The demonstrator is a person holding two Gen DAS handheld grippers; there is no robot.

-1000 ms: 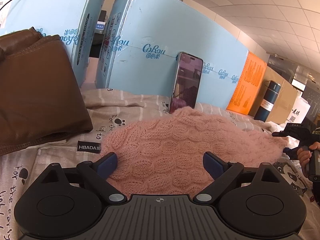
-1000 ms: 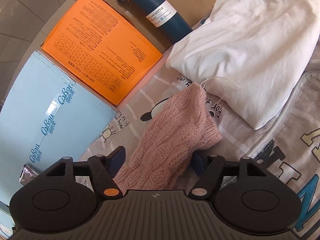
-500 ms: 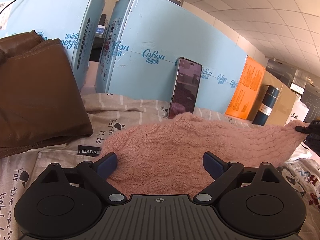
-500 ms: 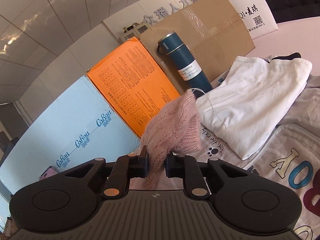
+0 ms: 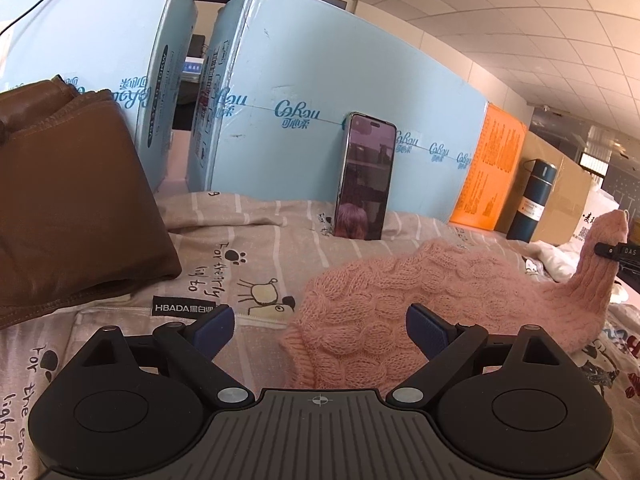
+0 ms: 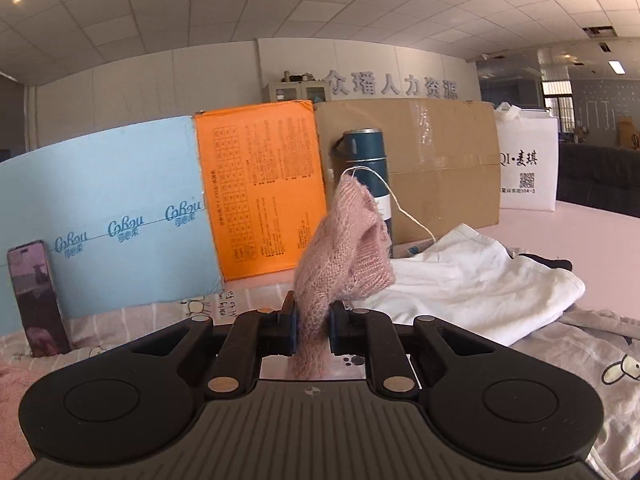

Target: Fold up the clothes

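Note:
A pink cable-knit sweater lies on the printed bedsheet. My left gripper is open just above its near hem, holding nothing. My right gripper is shut on the sweater's sleeve end, lifted so the cuff stands up above the jaws with a loose thread trailing. In the left wrist view the raised sleeve shows at the far right with the right gripper's tip on it.
A folded brown garment lies at the left. A phone leans on light blue boxes. An orange box, cardboard box, blue flask and folded white garment stand behind.
My right gripper closed on the sleeve end and lifted it, tilting up. The sweater body was dragged rightward, uncovering sheet under the left gripper's left finger.

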